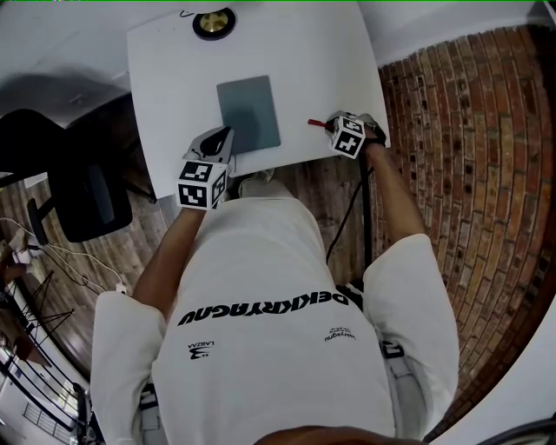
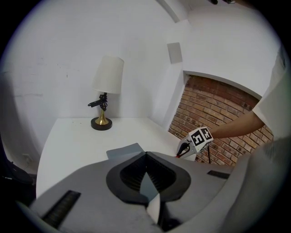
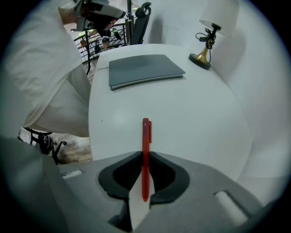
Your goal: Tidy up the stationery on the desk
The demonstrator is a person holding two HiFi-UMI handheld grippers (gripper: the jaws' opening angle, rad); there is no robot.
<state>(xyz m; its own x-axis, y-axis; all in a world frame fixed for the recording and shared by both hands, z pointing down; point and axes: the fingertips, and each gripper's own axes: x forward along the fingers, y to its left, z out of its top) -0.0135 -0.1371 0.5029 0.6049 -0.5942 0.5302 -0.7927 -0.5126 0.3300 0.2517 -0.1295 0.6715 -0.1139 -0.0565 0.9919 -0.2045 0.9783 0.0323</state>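
Desk tidy-up, opening stage by the look of it. Pinches the pen (image 3: 146, 136) near one end with the right gripper (image 3: 145, 157), off to the right of the pad (image 1: 248, 113) and well apart from it. Comes at the pen straight from above, jaws closed across the barrel, presumably because a thin thing lying flat on the desk (image 1: 174, 69) offers no other hold. Keeps the clip end free and pointing back toward the pad, likely the direction of travel if pen and pad are meant to end up together. Holds the left gripper (image 2: 146, 157) idle at the pad's near left corner, jaws pressed together on nothing. Seemingly parks it there to stay clear of the pick while remaining close enough to steady or take the pad later. Leaves the pad itself untouched, closed and flat, with the lamp (image 1: 214, 23) standing beyond its far edge. Shows no sign yet of the pen off the surface.
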